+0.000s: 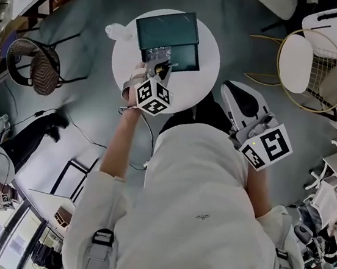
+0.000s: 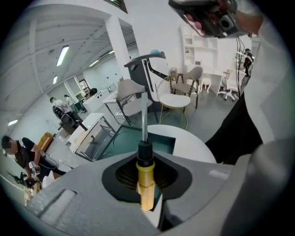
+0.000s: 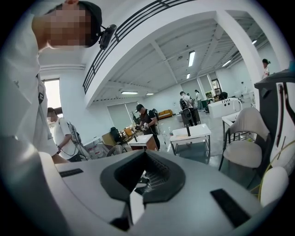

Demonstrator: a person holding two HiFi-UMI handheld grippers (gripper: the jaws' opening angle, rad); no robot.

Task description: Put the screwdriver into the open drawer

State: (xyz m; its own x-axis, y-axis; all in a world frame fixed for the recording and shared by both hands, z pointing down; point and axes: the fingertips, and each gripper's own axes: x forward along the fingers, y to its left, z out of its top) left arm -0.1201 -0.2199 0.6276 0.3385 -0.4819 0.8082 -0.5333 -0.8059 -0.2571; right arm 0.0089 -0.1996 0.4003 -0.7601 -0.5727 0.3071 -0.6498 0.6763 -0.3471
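The left tongs (image 1: 159, 71) are clamped on the screwdriver (image 2: 146, 182), gripping it by the yellow handle. The black collar and bare metal shaft stick straight out ahead of the jaws. In the head view this sits just left of centre, over the near edge of the round white desk (image 1: 204, 74). The dark green open drawer (image 2: 161, 144) lies right beyond the tool, at the upper middle of the frame. In the left gripper view the shaft points across the drawer's teal inside, so the tool looks to be above the drawer or just short of it, and not yet in it.

The right tongs (image 3: 144, 179) are drawn together with nothing between them. They hang well off to the right of the desk, aimed out at the room.

The screwdriver looks light and fully rigid. The handle seems smooth plastic, so it could twist or slide if the grip is slack. The handle is the sensible place to hold it, since the thin round shaft would roll in the pads. It is not fragile, so I'd guess it could be lowered close and let go without fuss, though a long tool may catch on the drawer's rim.
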